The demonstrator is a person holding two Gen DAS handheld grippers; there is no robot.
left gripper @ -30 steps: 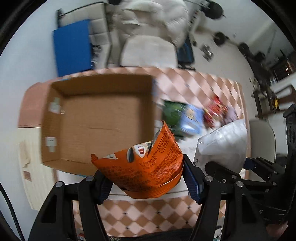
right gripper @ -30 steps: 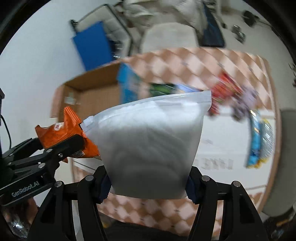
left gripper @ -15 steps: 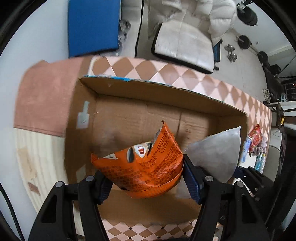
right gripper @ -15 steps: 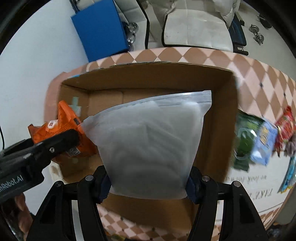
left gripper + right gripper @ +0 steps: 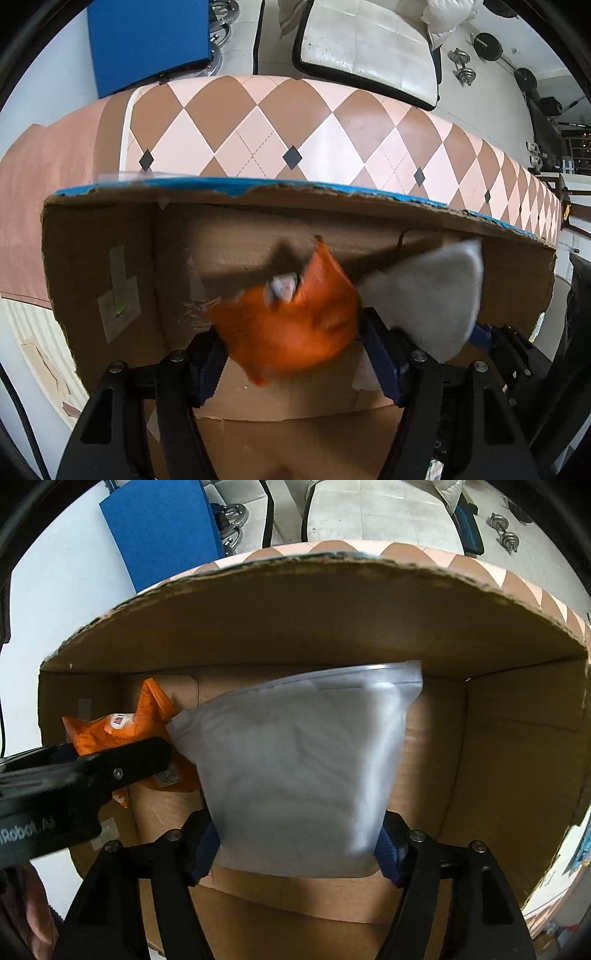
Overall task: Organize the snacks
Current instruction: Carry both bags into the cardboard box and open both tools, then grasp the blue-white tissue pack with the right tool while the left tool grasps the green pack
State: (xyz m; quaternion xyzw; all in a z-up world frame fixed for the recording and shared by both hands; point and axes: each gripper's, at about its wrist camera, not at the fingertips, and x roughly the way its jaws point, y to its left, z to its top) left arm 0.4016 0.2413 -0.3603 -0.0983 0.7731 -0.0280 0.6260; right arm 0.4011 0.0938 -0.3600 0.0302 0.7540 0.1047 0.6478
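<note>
An open cardboard box [image 5: 295,192] fills both views, and both grippers point down into it. An orange snack bag [image 5: 295,325], blurred, hangs between the fingers of my left gripper [image 5: 291,350]. Its jaws are opening and the bag is slipping free. A frosted white zip bag [image 5: 299,768], also blurred, sits between the fingers of my right gripper [image 5: 297,845]. Those jaws are opening too, and the pads no longer pinch it. In the right wrist view the left gripper [image 5: 110,771] and the orange snack bag [image 5: 122,731] are at the left. The white zip bag [image 5: 428,302] shows at the right of the left wrist view.
The box [image 5: 332,609] stands on a table with a pink-and-brown diamond cloth [image 5: 258,122]. Beyond the table are a blue panel [image 5: 147,37], a white chair seat [image 5: 369,40] and dumbbells [image 5: 461,66] on the floor. Other snack packets [image 5: 576,853] lie outside the box at the right.
Both grippers moved left over the box and down into it with their bags. The bags, sharp and firmly pinched before, are now blurred and coming loose as the jaws widen.
</note>
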